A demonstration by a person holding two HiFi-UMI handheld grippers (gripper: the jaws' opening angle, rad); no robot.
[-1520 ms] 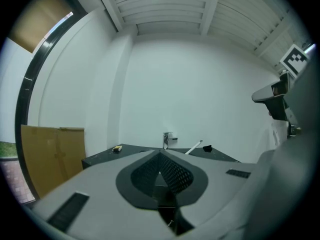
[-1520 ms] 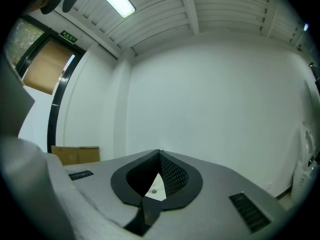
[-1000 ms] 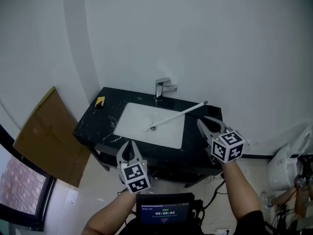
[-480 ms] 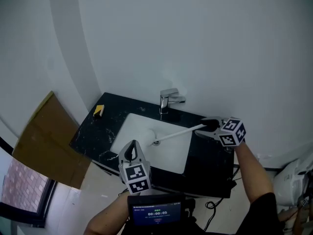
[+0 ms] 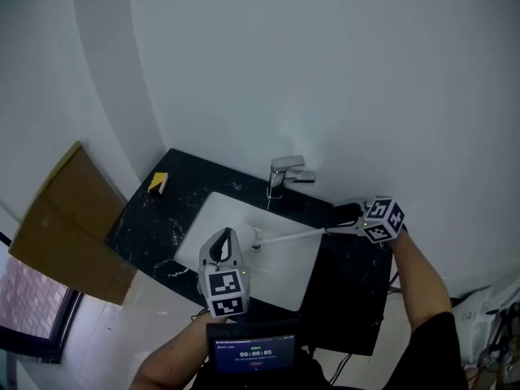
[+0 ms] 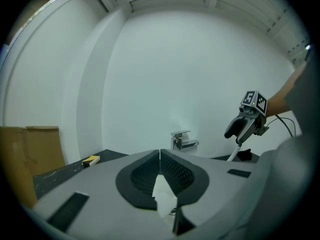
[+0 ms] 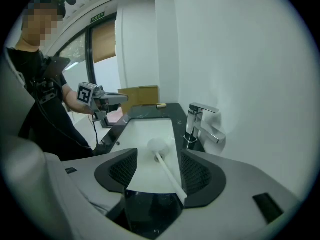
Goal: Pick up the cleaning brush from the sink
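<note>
A: How much of the pickup can be counted as done?

B: Very little, it is judged. The cleaning brush [image 5: 291, 235] has not been lifted: its white head is seen low in the sink [image 5: 205, 215], by the drain, and its handle is laid across the sink's right edge towards the counter [image 5: 351, 287].

A: Has the handle been gripped?

B: No grip is shown. The right gripper [image 5: 335, 220] is held at the handle's outer end, over the right part of the counter. Its jaws are being opened and are spread wide. In the right gripper view the handle is seen between them, closer to the right-hand pad, but it is not pressed from both sides.

A: And the other claw?

B: The left gripper [image 5: 224, 236] is held off the counter's front edge, before the sink. Its jaws are brought together, and nothing is clasped in them.

A: What is left, then?

B: Nearly all of it, by this reading. The jaws must be closed on the handle, and the brush must be raised out of the sink. The faucet [image 5: 286, 176] at the back edge should be kept clear of when the handle is swung up.
</note>
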